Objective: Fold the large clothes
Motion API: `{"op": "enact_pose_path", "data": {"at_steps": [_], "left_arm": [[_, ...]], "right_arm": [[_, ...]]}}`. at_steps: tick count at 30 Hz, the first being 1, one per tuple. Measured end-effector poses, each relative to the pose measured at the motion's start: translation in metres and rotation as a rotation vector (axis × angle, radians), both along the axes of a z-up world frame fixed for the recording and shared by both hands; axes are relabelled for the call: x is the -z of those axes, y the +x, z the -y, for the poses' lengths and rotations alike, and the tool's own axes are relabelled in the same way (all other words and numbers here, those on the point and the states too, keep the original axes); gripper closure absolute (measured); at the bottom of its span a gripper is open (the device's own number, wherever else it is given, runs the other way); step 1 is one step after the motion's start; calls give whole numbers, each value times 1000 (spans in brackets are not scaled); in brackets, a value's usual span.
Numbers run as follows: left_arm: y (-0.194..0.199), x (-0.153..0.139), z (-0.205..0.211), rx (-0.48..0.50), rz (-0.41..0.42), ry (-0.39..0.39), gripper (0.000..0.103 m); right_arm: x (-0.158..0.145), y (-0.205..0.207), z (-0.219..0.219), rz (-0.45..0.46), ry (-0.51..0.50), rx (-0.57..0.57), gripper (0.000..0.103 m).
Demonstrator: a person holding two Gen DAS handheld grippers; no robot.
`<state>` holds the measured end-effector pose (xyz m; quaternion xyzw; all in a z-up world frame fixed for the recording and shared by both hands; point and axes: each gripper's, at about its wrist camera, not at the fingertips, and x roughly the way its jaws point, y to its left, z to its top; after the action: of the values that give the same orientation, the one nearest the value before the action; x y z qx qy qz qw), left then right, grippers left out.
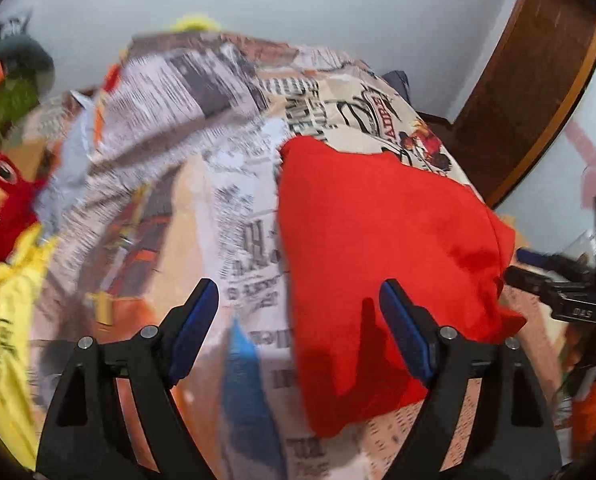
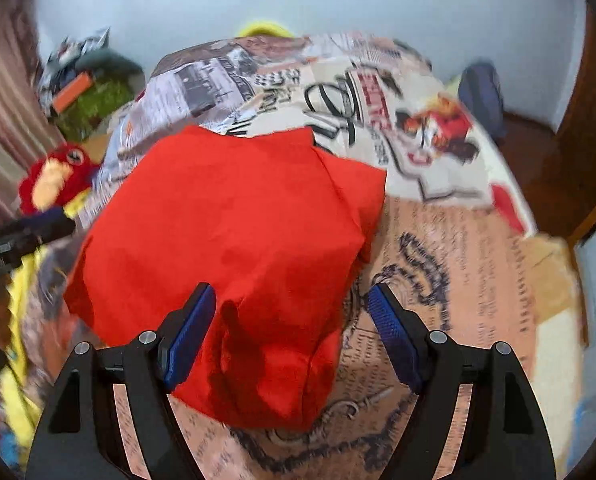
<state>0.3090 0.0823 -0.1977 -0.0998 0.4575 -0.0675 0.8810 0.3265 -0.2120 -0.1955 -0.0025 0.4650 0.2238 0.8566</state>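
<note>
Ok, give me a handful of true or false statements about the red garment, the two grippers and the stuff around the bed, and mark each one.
1. The red garment lies on a newspaper-print bedspread. True.
2. The right gripper is clamped on the garment. False: its jaws stand open above the cloth.
3. The left gripper holds nothing. True.
4. A red plush toy sits on top of the garment. False: it sits beside the bed, off the garment's left edge.
5. The garment is blue. False: it is red.
</note>
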Motion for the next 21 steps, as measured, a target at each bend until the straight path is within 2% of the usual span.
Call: {"op": "enact_pose_path", "data": {"at_steps": [5,9,14,21], "left_arm": [[24,31,-4,15,-96,-157,20],[42,47,-9,29,-146,-290,20],[62,63,-11,29,-200,-381,20],[83,79,-9,43,-256,-484,19]], "right_arm": [[38,32,15,-192,138,46,27],[58,51,20,-281,265,19,27],[69,71,7,-333,352,-27,24],[67,86,-14,-326,383,-96,27]]}}
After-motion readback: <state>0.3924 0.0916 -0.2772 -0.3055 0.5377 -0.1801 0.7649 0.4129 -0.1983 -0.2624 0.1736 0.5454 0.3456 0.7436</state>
